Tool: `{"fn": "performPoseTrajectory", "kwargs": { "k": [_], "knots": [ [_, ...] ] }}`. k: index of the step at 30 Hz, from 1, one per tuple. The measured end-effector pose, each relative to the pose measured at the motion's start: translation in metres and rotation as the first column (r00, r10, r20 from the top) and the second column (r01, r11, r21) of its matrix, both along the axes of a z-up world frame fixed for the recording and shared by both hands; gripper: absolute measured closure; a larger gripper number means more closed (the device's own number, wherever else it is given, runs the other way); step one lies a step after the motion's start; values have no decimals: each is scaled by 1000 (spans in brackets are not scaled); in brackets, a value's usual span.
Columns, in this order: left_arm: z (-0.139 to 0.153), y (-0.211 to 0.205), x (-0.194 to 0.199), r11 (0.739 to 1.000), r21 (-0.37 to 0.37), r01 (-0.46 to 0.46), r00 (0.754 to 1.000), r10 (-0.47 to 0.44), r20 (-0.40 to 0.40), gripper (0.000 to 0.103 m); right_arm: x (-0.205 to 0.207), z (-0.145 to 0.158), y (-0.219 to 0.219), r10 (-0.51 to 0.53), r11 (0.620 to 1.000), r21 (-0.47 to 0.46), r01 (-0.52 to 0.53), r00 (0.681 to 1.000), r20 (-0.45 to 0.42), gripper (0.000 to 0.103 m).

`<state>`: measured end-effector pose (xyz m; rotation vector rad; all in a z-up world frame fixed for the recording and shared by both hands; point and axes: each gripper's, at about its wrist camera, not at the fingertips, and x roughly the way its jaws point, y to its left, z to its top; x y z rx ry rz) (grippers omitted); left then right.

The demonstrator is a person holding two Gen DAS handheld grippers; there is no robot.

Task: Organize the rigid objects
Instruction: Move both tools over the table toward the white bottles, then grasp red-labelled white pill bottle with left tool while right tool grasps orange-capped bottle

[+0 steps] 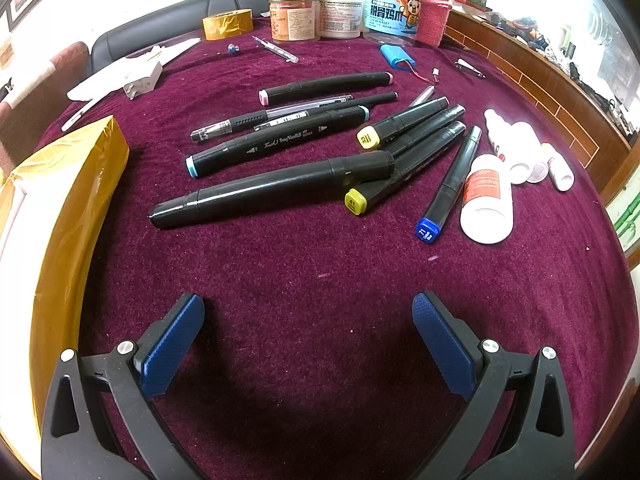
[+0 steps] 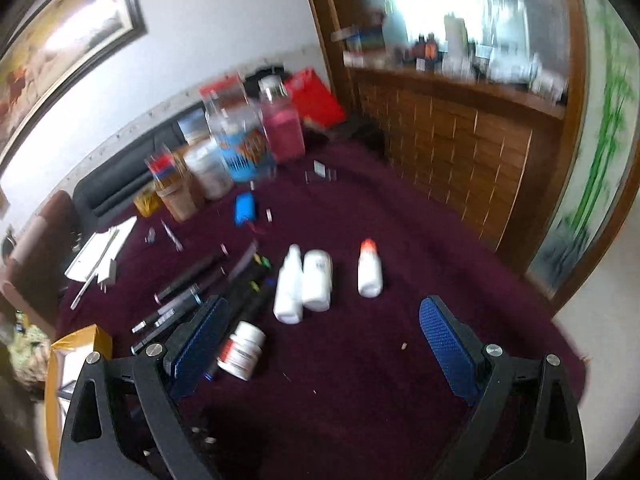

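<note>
Both grippers gape empty over maroon cloth (image 1: 320, 280)

Left gripper (image 1: 308, 316) jaws wide, markers (image 1: 280, 168) heaped just ahead; right gripper (image 2: 324, 320) jaws wide, white bottles (image 2: 304, 284) lying ahead; gold box (image 1: 68, 208) at left edge.

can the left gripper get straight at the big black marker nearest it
Probably yes: the left gripper is open, and only bare purple cloth lies between it and the big black marker, though yellow-capped markers touch its far end.

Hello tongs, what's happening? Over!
Left tongs open, empty. Right tongs open, empty. Black marker pens piled loose on purple cloth. White plastic bottles alongside.
</note>
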<state>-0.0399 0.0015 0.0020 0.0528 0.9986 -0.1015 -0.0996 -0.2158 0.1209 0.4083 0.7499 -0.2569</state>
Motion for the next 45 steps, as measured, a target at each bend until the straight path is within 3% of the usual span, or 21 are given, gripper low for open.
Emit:
{"fn": "performPoseTrajectory", "kwargs": {
  "k": [4,8,12,14,15,17,19,21,24,26,27,29,34,35,37,38,39,40,45],
  "knots": [
    [1,1,1,1000,-3,1,1000,-1,-2,0,22,-41,-20,102,990,101,-95,992,-72,10],
    [1,1,1,999,1,-37,999,37,-2,0,35,-59,-29,202,977,85,-194,974,-103,14],
    [1,-8,2,998,25,-60,998,60,-5,0,27,-60,-43,270,962,46,-268,960,-71,14],
    [4,-6,3,999,-18,-43,997,42,-60,11,19,-58,-51,281,959,44,-279,959,-43,14],
    [11,-5,-1,997,-76,-32,998,27,-63,11,12,-56,-57,283,958,44,-282,959,-22,14],
    [29,-8,-10,987,-161,12,1000,-13,-6,10,3,-54,-67,278,960,38,-278,961,10,14],
    [45,-26,-14,986,-132,100,994,-93,63,10,0,-54,-74,267,962,42,-268,963,26,14],
    [48,-54,-8,969,-86,232,971,-227,71,10,-4,-56,-82,247,966,70,-249,968,36,14],
    [39,-85,7,955,0,297,952,-296,75,13,-1,-58,-84,239,966,96,-241,970,31,14],
    [31,-103,21,941,48,335,940,-337,45,39,-1,-57,-83,244,965,90,-246,969,28,14],
    [28,-109,23,931,75,357,932,-361,43,64,-1,-56,-82,244,966,82,-246,969,26,14],
    [23,-115,28,924,122,363,930,-368,19,69,-2,-54,-82,242,968,68,-243,970,24,14],
    [25,-102,23,935,47,351,936,-352,14,66,3,-55,-83,247,967,53,-247,969,13,14],
    [25,-101,25,934,32,355,935,-355,12,51,7,-55,-82,246,968,54,-246,969,7,14],
    [15,-104,32,936,8,353,935,-353,-42,41,11,-56,-84,245,967,67,-245,969,1,14],
    [10,-106,37,938,-4,348,936,-348,-59,46,13,-56,-85,243,967,75,-242,970,-1,14],
    [11,-106,37,937,-8,349,937,-349,-19,53,14,-56,-88,240,968,78,-239,971,-4,14],
    [11,-106,37,937,-7,348,937,-348,-18,72,16,-54,-93,225,971,85,-224,974,-7,14],
    [30,-79,23,927,-174,333,943,-331,42,72,32,-53,-111,178,981,81,-174,983,-46,14]
  ]
}}
